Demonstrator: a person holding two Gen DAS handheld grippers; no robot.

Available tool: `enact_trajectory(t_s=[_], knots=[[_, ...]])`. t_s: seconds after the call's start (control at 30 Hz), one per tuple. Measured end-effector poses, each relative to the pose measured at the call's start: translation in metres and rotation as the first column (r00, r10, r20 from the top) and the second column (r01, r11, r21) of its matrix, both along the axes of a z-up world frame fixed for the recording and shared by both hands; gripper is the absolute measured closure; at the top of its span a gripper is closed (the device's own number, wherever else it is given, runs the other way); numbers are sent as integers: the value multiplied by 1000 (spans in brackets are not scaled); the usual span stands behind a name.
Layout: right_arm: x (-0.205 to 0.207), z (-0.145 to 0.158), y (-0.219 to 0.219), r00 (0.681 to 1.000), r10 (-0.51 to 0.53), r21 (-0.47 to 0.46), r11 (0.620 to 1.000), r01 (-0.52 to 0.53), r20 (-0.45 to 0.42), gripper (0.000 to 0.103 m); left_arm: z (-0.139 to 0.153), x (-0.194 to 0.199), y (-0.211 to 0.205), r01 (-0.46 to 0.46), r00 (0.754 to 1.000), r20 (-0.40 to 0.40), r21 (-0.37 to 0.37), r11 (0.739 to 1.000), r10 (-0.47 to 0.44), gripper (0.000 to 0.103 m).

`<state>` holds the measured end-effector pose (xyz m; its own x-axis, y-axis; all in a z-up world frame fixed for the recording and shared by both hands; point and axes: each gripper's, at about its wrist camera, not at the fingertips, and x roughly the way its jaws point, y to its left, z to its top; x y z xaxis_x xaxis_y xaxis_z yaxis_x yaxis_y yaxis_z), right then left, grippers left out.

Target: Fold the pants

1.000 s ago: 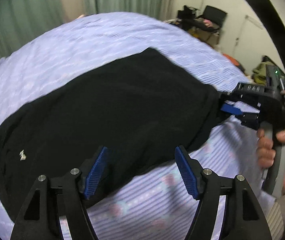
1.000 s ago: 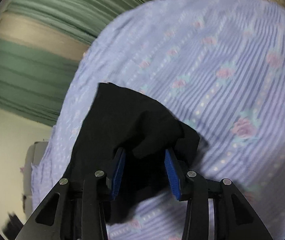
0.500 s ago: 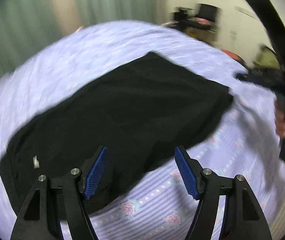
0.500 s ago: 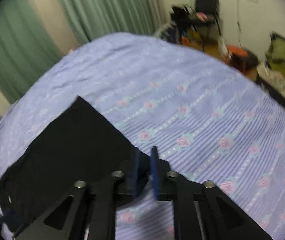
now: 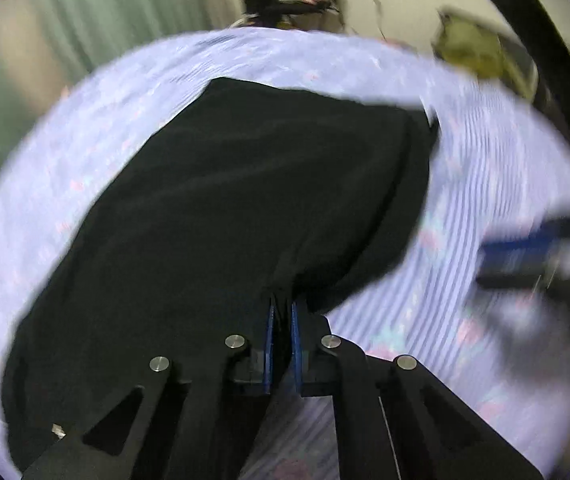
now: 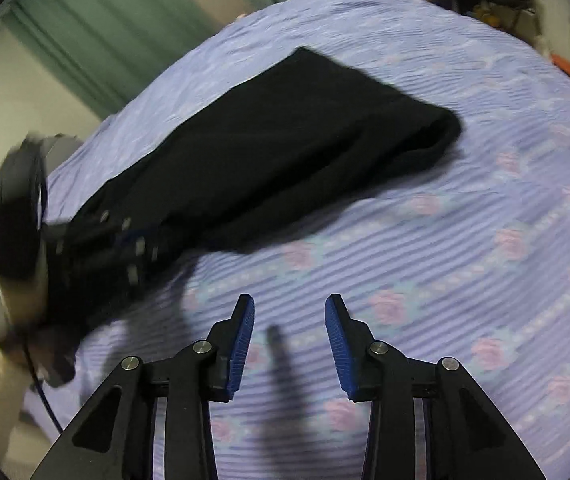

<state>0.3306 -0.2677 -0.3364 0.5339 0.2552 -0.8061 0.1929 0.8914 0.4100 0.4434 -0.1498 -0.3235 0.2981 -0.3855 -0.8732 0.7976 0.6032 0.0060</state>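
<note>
Lying flat on the purple flowered bedsheet (image 6: 485, 208): black pants (image 5: 245, 200), spread long across the bed. Pinched shut on the near edge of the pants: left gripper (image 5: 281, 312), blue pads pressed close with black cloth squeezed between. Wide open and holding nothing: right gripper (image 6: 289, 336), above bare sheet, apart from the pants.

Soft and floppy, most likely. Light too, and easy to bend. Not slippery, not breakable. Probably saggy in the middle if lifted by one spot only. Best places to grab: a corner or an edge, one for each gripper, so the cloth stays stretched and folds neatly. Far rounded end of the pants (image 6: 441, 132) looks like a good spot for the open gripper.

Seen only from the left wrist: cloth bunched up between the pads, and a tiny white tag (image 5: 57, 430) low on the pants. Blurry on the right side there, so the other gripper is hard to make out.

Seen only from the right wrist: the whole left tool from outside, with a hand (image 6: 17, 304) and a pale sleeve behind it. Also the thick folded look of the far end. Green curtains (image 6: 97, 28) behind the bed.
</note>
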Motion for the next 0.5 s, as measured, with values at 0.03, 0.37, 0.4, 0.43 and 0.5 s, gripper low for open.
enact_trajectory(t_s=[0.03,0.37,0.4,0.43,0.5], knots=[[2,2,3,1000,10,7,1000,-10,17,64,4,16,7,-49,996,-77,-55,997,45,94],[73,-1,30,978,135,137,978,-157,156,64,-33,119,56,-335,851,-480,-183,924,213,93],[81,-2,34,975,148,150,974,-173,164,64,-37,122,58,-346,842,-493,-182,920,220,93],[86,-3,36,975,149,151,973,-175,166,64,-40,123,61,-360,830,-512,-190,913,220,91],[95,-4,40,970,167,136,972,-192,177,64,-45,125,68,-391,812,-534,-200,898,234,87]])
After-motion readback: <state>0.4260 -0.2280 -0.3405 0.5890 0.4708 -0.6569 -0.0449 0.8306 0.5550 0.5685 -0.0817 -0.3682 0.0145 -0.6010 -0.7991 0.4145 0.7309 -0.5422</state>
